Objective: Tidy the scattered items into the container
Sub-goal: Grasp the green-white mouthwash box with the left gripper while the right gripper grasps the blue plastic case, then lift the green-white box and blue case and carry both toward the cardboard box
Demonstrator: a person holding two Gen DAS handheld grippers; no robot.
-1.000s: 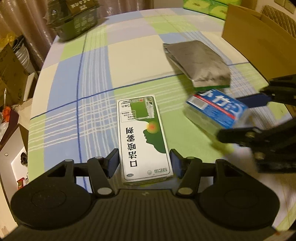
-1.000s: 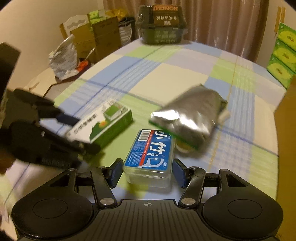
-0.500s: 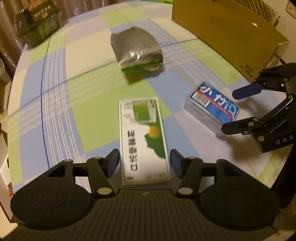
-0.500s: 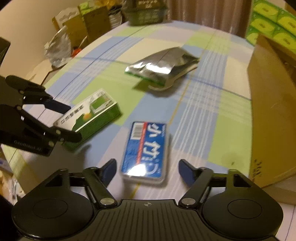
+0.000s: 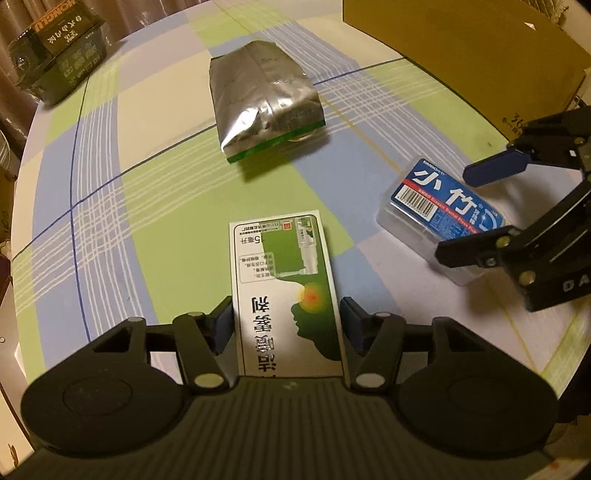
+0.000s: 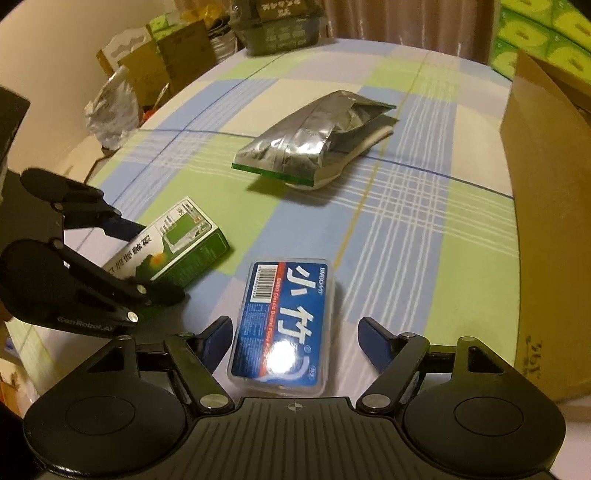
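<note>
Left gripper closing on green-and-white carton; right gripper wide around blue-labelled clear case.

A round table under a checked cloth of green, blue and cream (warm, dim indoor light). Curtains hang behind it. Cardboard boxes stand against a plain pale wall, with what may be a crumpled bag beside them.
</note>
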